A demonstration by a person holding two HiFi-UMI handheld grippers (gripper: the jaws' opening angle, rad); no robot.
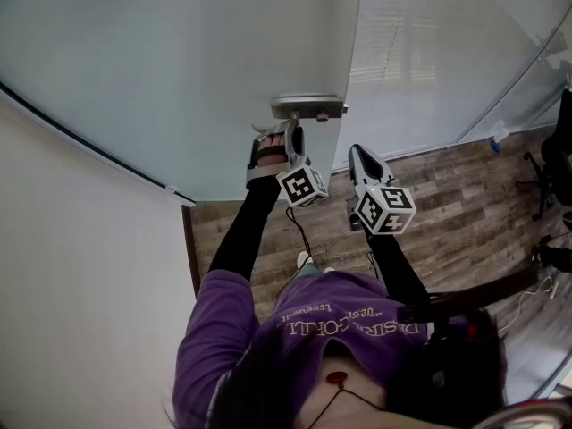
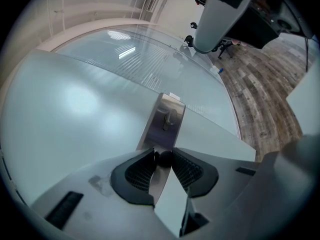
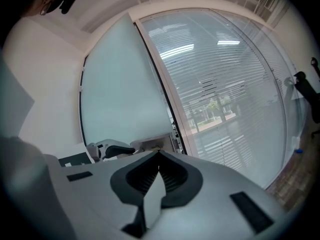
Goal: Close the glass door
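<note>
- Straight ahead of both grippers stands the glass door (image 1: 179, 79), its free edge just right of the left jaws.
- Its handle (image 1: 308, 107), crosswise in the head view, is pinched by the left gripper (image 2: 162, 157).
- The right gripper (image 3: 159, 153), closed and empty, hangs beside it, farther off.

Wood-plank floor (image 1: 465, 195) at right; black office chair (image 1: 559, 150) on it (partly cut off); white wall (image 1: 80, 284) left.
</note>
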